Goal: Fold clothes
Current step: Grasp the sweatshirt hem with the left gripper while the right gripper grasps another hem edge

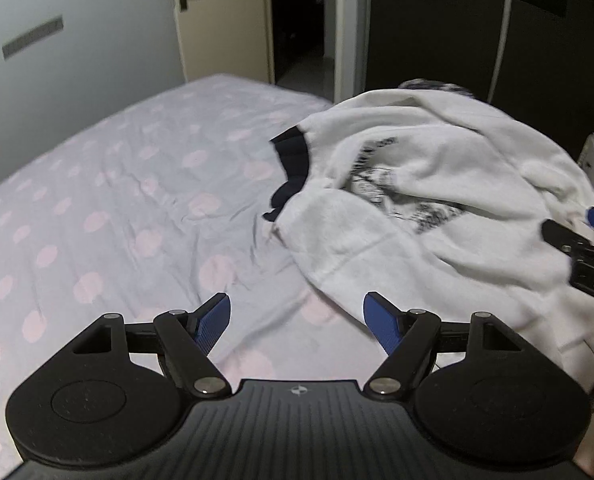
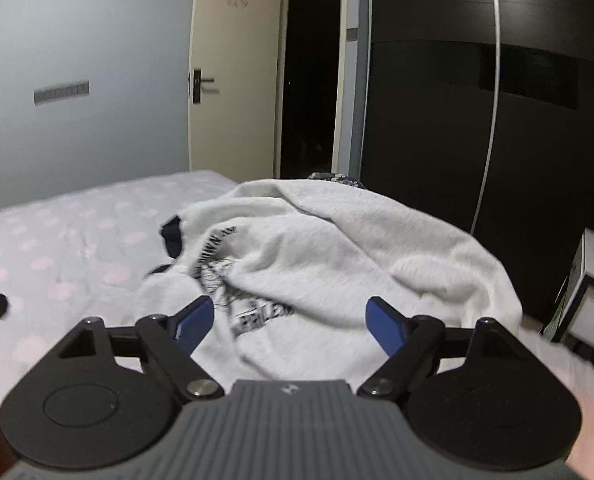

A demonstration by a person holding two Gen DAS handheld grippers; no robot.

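White sweatshirt (image 1: 437, 184) with black print and dark cuff lies crumpled on the polka-dot bedsheet (image 1: 117, 200), at two o'clock from the left gripper (image 1: 297, 320). Left gripper: released, empty, over bare sheet. Right gripper (image 2: 289, 322): released, nothing clamped, sweatshirt at twelve o'clock.

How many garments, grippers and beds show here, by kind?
Garments: 2, a white sweatshirt and a dark patterned piece mostly hidden behind it.
Grippers: 2, the left gripper and the right gripper, both open and empty.
Beds: 1, the bed with a dotted sheet.
Total: 5
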